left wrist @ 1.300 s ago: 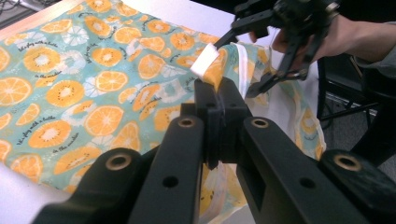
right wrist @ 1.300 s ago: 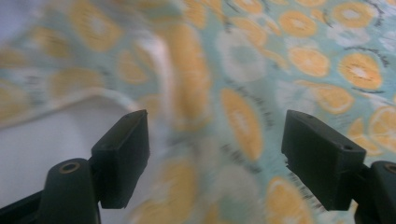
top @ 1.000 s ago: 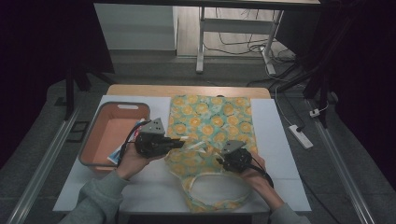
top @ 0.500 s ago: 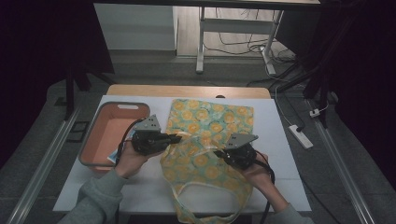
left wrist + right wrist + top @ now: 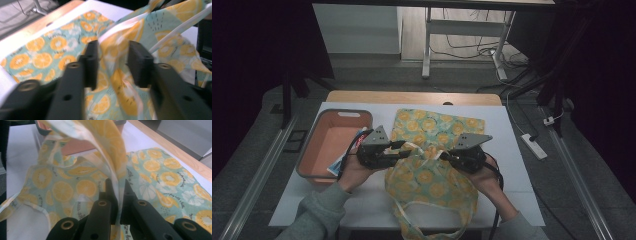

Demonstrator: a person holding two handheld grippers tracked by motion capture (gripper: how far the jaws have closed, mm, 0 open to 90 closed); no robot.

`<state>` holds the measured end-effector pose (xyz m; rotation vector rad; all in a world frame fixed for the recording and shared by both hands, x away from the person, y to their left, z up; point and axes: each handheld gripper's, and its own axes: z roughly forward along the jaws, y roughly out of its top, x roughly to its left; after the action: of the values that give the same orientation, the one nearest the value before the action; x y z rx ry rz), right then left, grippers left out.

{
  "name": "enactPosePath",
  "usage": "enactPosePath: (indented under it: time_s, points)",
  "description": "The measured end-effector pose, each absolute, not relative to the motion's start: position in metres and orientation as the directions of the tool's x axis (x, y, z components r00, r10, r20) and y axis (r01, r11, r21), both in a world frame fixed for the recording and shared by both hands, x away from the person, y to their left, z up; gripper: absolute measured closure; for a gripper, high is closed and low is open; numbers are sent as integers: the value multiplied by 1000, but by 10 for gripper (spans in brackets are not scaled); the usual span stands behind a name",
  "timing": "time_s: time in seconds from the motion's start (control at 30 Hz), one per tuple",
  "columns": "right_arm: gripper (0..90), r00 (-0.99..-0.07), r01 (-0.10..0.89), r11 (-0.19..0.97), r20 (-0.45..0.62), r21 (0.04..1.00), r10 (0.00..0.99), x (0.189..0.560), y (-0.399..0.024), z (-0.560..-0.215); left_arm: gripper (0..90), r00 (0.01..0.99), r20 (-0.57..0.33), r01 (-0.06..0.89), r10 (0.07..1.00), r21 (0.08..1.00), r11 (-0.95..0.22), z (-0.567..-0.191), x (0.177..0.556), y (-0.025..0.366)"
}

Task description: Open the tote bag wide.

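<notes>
Bag [image 5: 432, 170]: fabric tote, teal with orange-slice print and pale straps. It lies on the middle of the table [image 5: 512, 165], its far part flat, its near part lifted and bunched between the two grippers; a strap loop [image 5: 432, 231] hangs over the near edge. In the left gripper view the cloth [image 5: 115, 65] rises in a fold between the jaws, and a pale strap [image 5: 180, 27] runs off to the upper right.

Left gripper [image 5: 404, 150]: held in the person's left hand [image 5: 354, 172], left of the bag, pointing right toward it. Its jaws have just been opening; they now stand apart with the fold of cloth between them, and the pads no longer press on it.

Right gripper [image 5: 443, 156]: held in the right hand [image 5: 487, 175], at the right of the raised cloth, pointing left. Jaws closed on a hem of the bag; in the right gripper view the cloth [image 5: 110, 150] stands up out of the narrow gap between them and curls over to the left.

Tray [image 5: 312, 150]: salmon-coloured, on the left of the table, just beside the left gripper. A small packet [image 5: 343, 159] with blue and white lies at its right wall.

Power strip [image 5: 533, 146]: white, on the floor right of the table.
</notes>
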<state>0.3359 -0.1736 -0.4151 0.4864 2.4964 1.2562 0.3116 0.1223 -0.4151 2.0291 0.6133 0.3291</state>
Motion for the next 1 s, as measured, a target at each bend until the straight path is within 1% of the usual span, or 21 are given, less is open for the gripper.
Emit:
enactPosePath:
  time_s: [0.07,0.1,0.17,0.27,0.5,0.77,0.87,1.0]
  points:
    - [877,-896,166,560,-113,812,429,338,-173,-416,493,834,0,270,552,873,-407,-408,302,123]
    - [877,-896,168,561,-111,811,429,339,-172,-417,469,834,0,270,552,873,-407,-408,302,123]
    - [878,-896,172,560,-109,810,432,340,-172,-417,457,839,6,257,544,877,-405,-403,295,125]
    - [877,-895,195,559,-87,806,438,346,-173,-421,414,847,8,248,532,878,-409,-396,285,125]
    - [877,-894,219,568,-69,793,442,355,-172,-426,398,879,58,195,473,863,-467,-392,258,117]
    - [877,-887,253,564,-44,786,459,365,-177,-432,393,920,106,127,377,829,-545,-397,238,92]
    - [877,-881,273,558,-29,784,471,369,-179,-435,396,924,97,133,371,826,-548,-400,235,91]
    - [877,-878,284,557,-23,780,479,373,-181,-437,396,933,86,142,350,804,-578,-413,227,87]
